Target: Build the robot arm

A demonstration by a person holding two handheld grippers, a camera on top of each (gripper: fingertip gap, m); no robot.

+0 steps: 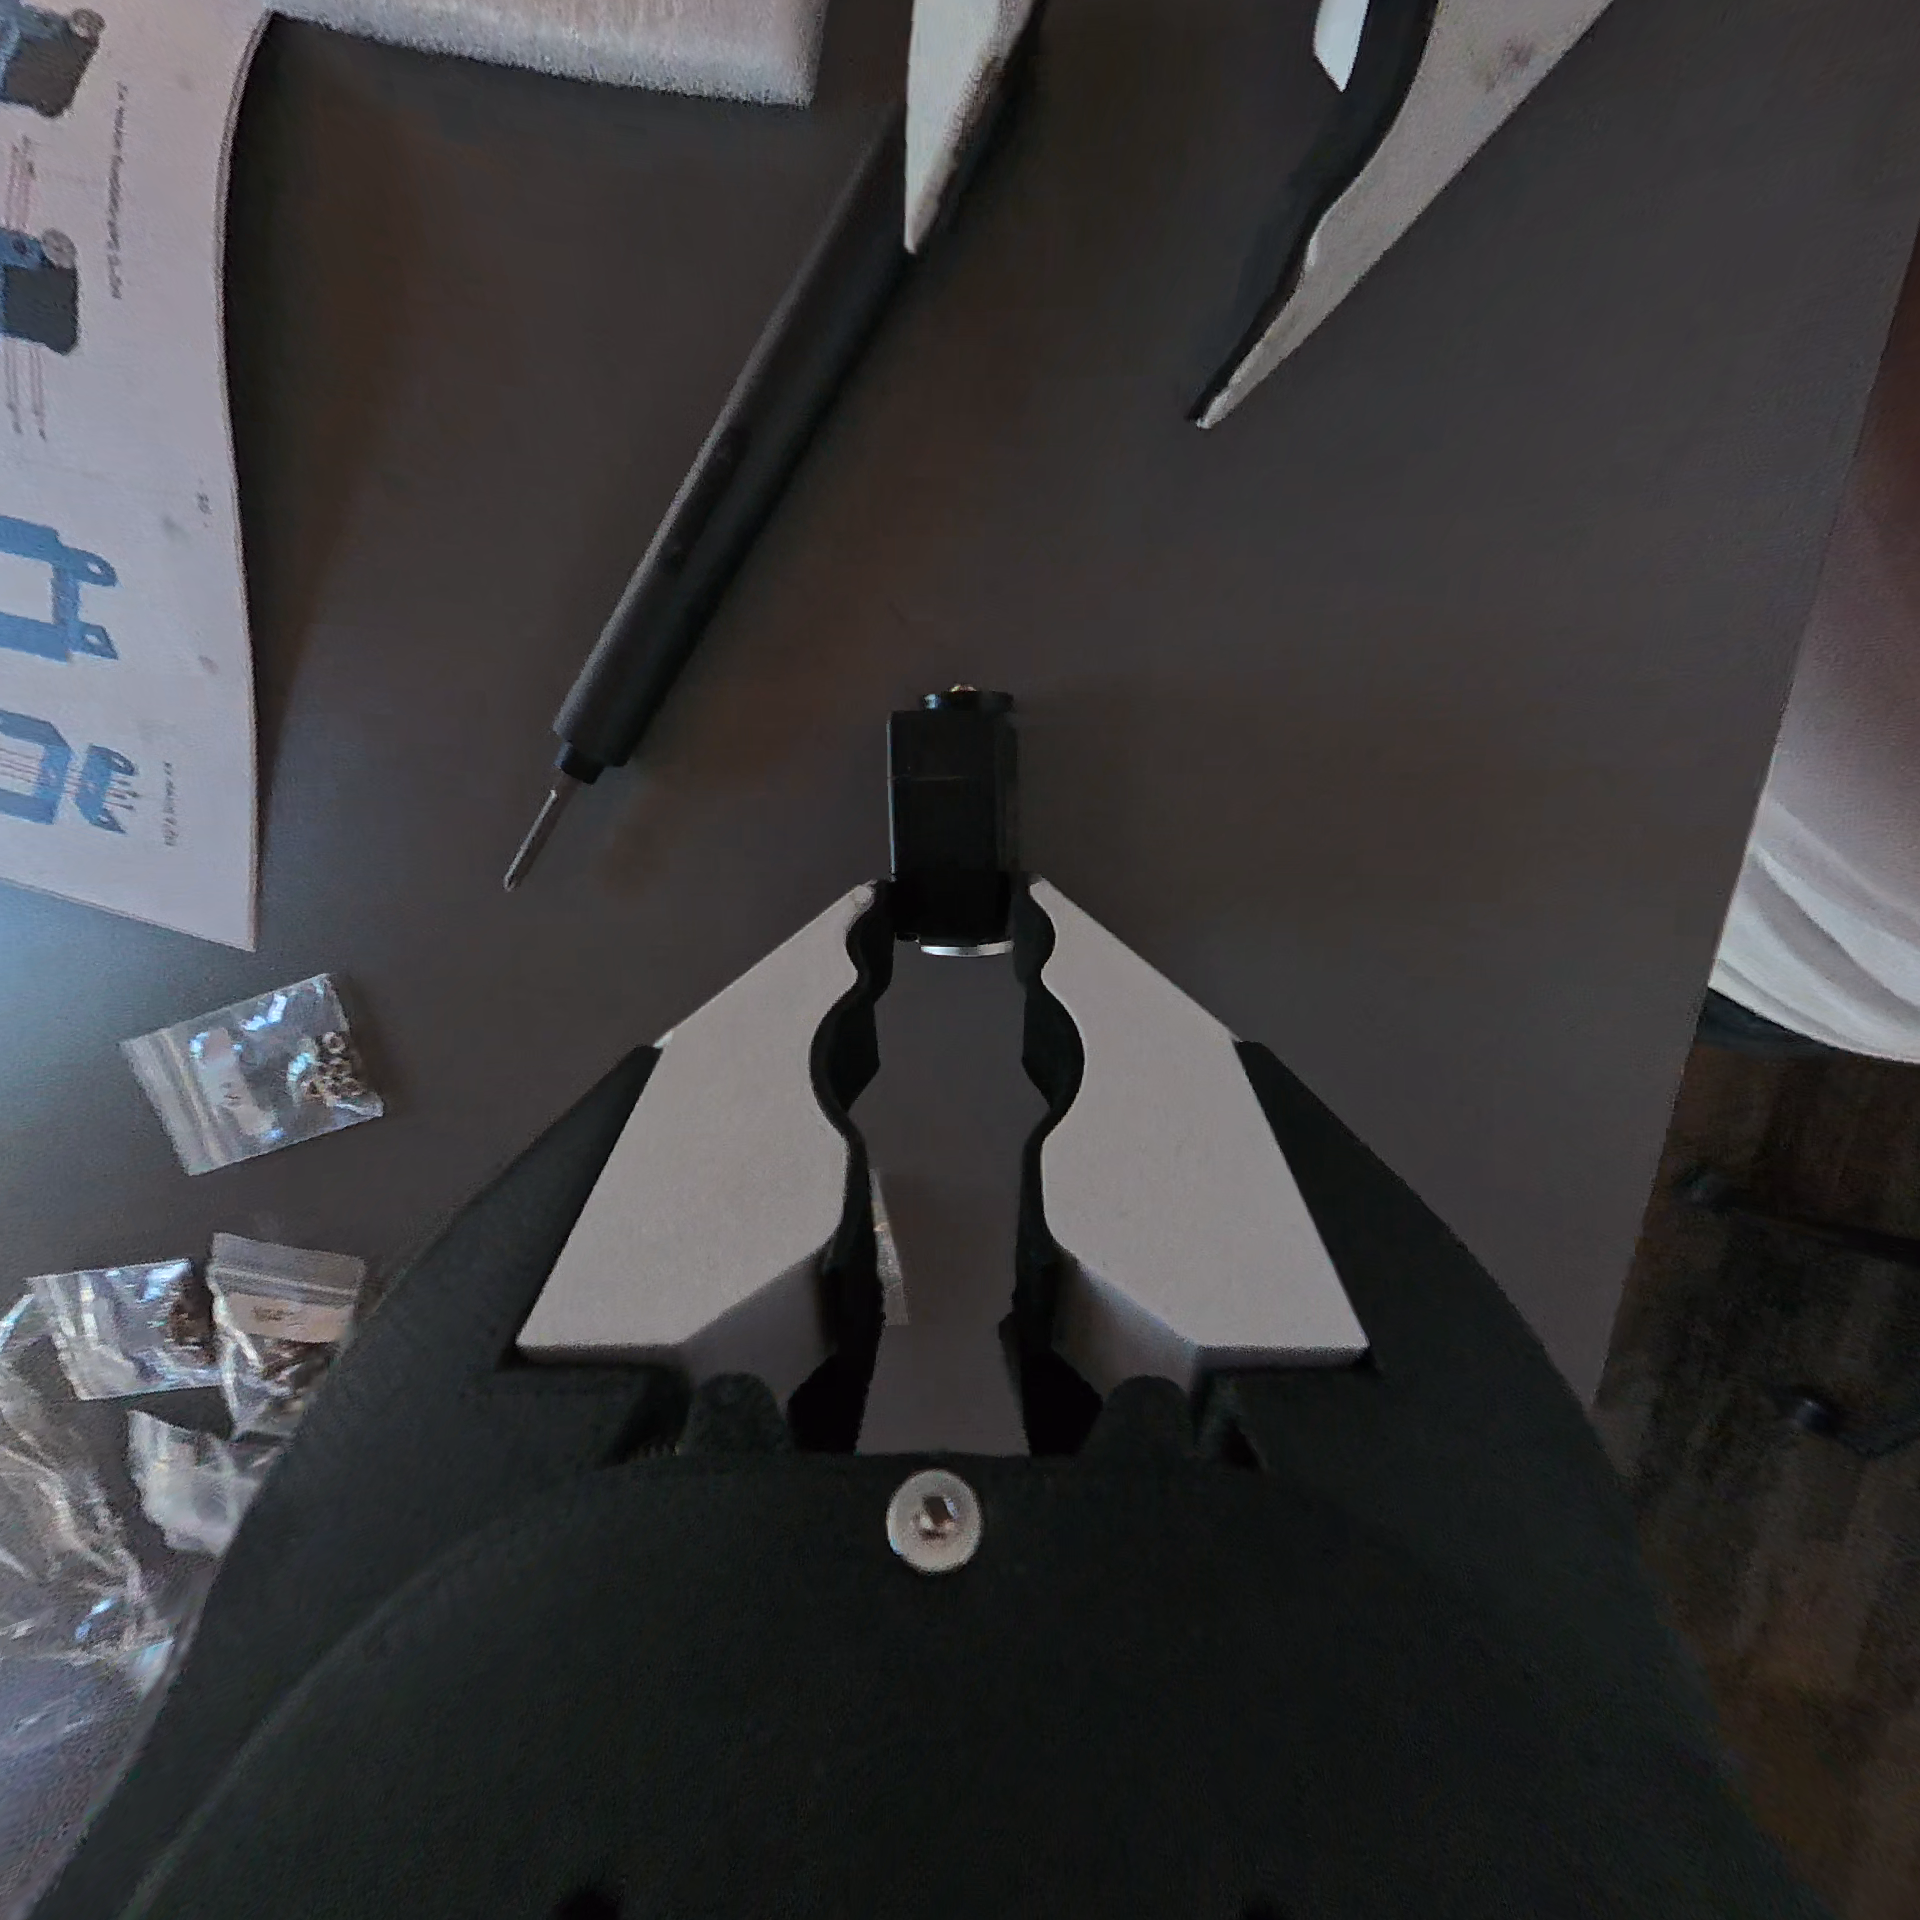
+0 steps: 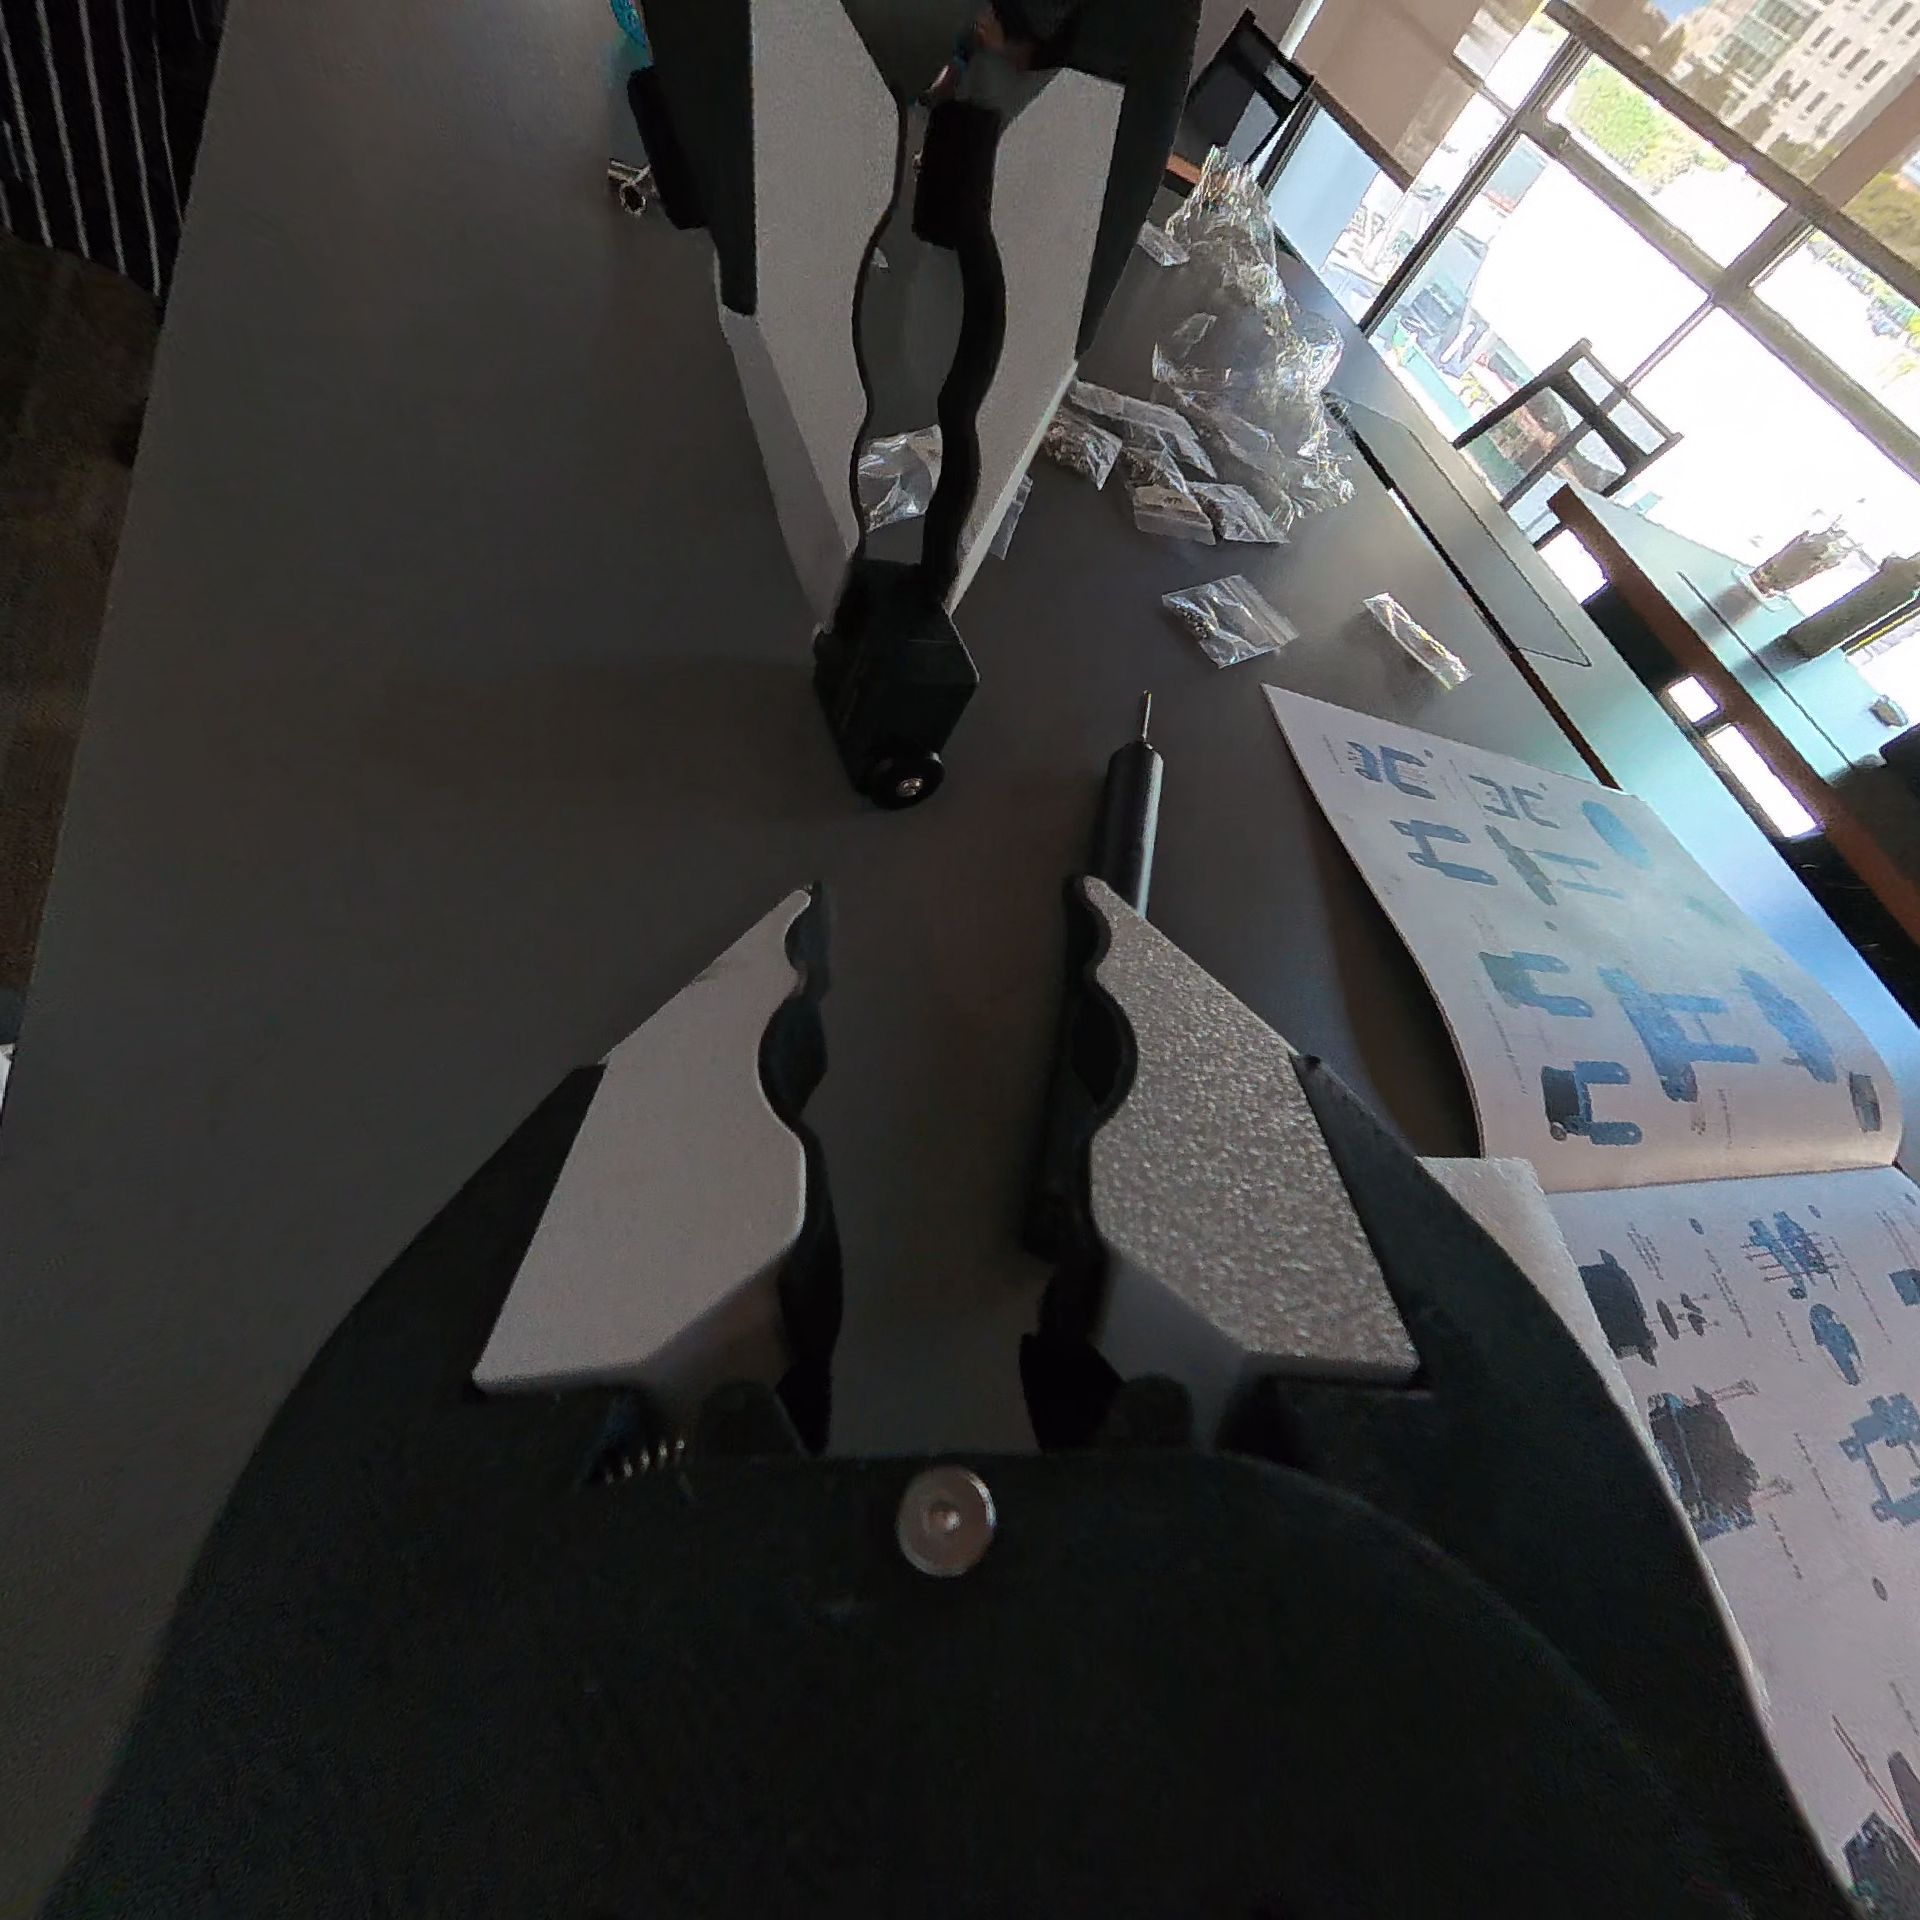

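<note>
My left gripper is shut on a small black servo motor, held by its tips on the dark table. The motor's round horn end faces away from it. In the right wrist view the same motor rests on the table, clamped by the left gripper from above. My right gripper is open and empty, hovering above the table short of the motor. A black screwdriver lies just right of its right finger; it also shows in the left wrist view. The right gripper's fingers appear at the top there.
An open instruction booklet with blue drawings lies at the right; it also shows in the left wrist view. Several small clear bags of screws and crumpled plastic sit on the table. White foam lies behind. Windows and chairs stand beyond. Across from one pair of fingers to the other is roughly 9 centimetres.
</note>
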